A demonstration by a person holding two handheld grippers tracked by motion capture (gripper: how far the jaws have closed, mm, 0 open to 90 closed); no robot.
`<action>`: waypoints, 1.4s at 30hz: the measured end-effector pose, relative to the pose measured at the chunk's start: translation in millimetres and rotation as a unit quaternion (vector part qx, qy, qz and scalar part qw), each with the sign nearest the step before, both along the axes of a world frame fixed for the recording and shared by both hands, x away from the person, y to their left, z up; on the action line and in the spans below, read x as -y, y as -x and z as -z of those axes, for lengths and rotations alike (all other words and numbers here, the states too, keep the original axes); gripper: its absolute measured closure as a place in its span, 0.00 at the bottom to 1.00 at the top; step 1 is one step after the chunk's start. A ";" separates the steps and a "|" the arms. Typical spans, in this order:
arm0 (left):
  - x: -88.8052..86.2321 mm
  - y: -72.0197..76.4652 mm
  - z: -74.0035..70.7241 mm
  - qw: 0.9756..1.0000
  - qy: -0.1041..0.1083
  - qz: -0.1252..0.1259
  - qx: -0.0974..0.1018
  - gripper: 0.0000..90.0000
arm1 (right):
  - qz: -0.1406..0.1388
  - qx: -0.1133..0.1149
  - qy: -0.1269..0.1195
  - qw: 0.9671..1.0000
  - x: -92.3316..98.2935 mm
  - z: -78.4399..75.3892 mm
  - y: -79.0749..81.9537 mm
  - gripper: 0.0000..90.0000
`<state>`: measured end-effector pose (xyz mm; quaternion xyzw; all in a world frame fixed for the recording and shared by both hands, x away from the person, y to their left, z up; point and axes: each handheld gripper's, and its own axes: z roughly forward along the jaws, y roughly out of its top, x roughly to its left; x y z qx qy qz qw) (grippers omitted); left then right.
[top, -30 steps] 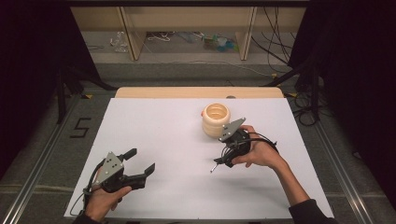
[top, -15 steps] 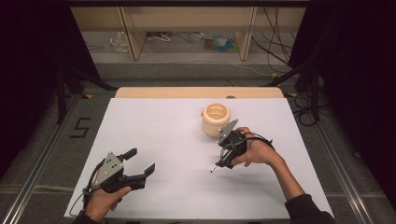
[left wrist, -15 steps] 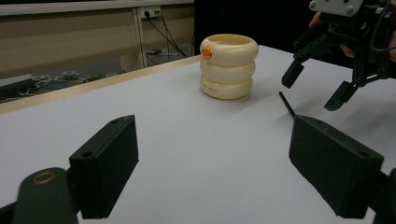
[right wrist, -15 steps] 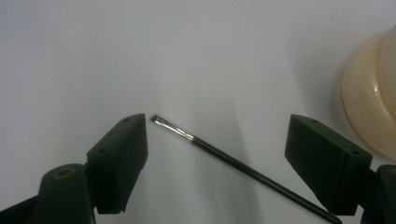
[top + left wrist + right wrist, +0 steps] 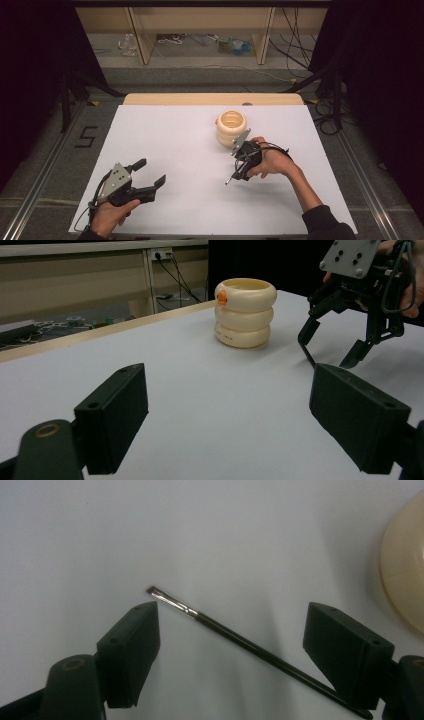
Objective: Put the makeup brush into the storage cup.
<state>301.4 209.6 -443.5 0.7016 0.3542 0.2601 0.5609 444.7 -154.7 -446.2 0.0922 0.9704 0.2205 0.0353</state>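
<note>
Left gripper (image 5: 148, 171) at 7 o'clock on the white tabletop (image 5: 175, 140), jaws wide open, holding nothing. Cream ringed cup (image 5: 231, 127) standing upright near 1 o'clock. Right gripper (image 5: 239, 171) just beside it, jaws wide open over a thin dark brush (image 5: 240, 642) lying flat between them.

cup (image 5: 231, 128) behind brush (image 5: 240, 642) | right gripper (image 5: 239, 167) over brush | both on table (image 5: 170, 140)

A thin brush (image 5: 250, 647) lies slantwise on the white table (image 5: 200, 535), between the spread jaws of the right gripper (image 5: 245, 650). A cream holder (image 5: 406, 570) (cut off by the frame) sits well right of the brush's bristles.
</note>
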 end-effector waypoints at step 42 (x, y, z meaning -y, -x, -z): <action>-1.7 0.4 -1.6 1.000 0.005 0.000 0.004 0.17 | -0.009 -0.030 0.050 0.998 -6.8 14.1 -6.7 0.40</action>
